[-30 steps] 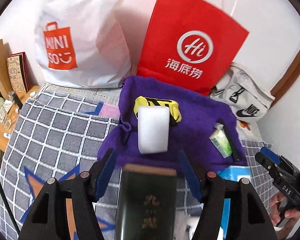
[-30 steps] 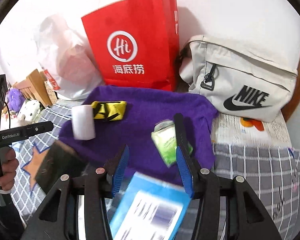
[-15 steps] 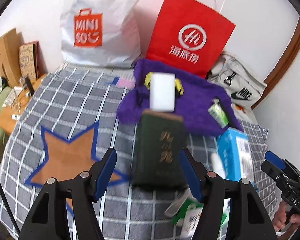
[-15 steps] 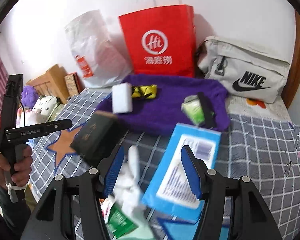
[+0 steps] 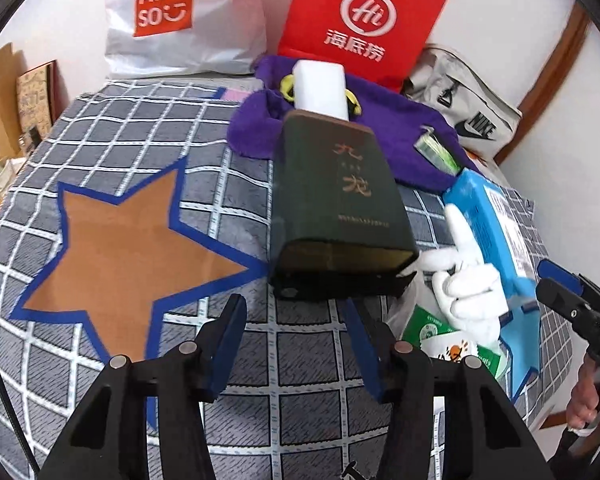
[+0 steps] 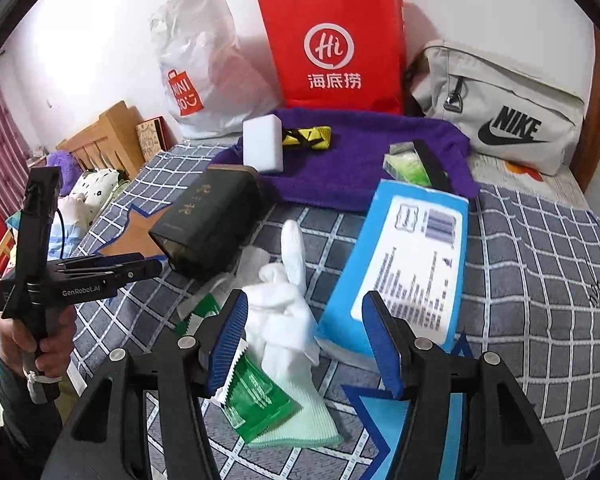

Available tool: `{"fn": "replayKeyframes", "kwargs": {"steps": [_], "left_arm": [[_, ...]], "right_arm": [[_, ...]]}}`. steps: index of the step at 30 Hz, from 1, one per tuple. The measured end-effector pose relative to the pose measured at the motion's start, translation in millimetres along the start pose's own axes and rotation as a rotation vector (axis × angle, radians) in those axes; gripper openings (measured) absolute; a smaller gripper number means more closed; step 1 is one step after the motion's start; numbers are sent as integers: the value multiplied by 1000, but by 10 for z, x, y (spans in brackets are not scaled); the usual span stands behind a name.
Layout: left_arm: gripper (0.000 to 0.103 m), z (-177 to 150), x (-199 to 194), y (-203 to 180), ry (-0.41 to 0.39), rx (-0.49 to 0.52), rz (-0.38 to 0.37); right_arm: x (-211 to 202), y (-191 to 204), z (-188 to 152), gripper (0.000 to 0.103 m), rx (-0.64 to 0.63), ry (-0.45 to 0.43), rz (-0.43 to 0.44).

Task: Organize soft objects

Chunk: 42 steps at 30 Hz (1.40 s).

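Down on the checked bed cover lies a white glove, partly on a green packet, between a dark box and a blue box. Right tongs hang over the glove, apart and touching nothing. Left tongs are closing on nothing, near the dark box. Farther back, a white sponge sits on a purple towel.

Left bedspread bare, passable; dark box, blue box, white glove crowd centre.
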<state>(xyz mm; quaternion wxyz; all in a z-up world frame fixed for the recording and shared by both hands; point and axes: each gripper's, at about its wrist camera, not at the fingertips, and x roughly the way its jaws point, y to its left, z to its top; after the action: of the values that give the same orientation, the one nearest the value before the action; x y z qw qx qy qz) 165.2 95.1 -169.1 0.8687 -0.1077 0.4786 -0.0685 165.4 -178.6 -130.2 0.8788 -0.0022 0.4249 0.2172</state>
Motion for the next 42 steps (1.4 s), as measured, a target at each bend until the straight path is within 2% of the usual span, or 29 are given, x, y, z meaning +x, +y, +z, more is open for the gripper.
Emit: {"fn": "replayKeyframes", "kwargs": {"steps": [8, 13, 29, 31, 34, 36, 39, 42], "left_arm": [[48, 31, 144, -15, 2, 47, -11], [48, 38, 231, -27, 16, 80, -51], [48, 47, 271, -38, -9, 129, -50], [43, 23, 258, -54, -1, 146, -51], [42, -26, 206, -75, 4, 164, -60], [37, -63, 176, -92, 13, 178, -72], [35, -123, 135, -123, 21, 187, -92], [34, -160, 129, -173, 19, 210, -82]], "right_arm": [[65, -50, -48, 59, 4, 10, -9], [127, -73, -54, 59, 4, 23, -9], [159, -45, -71, 59, -20, 34, -21], [156, -41, -76, 59, -22, 34, -20], [151, -41, -84, 59, -26, 33, -19], [144, -44, -91, 59, -24, 33, -18], [127, -44, -110, 59, -22, 31, -15], [113, -51, -129, 59, -22, 31, -15]]}}
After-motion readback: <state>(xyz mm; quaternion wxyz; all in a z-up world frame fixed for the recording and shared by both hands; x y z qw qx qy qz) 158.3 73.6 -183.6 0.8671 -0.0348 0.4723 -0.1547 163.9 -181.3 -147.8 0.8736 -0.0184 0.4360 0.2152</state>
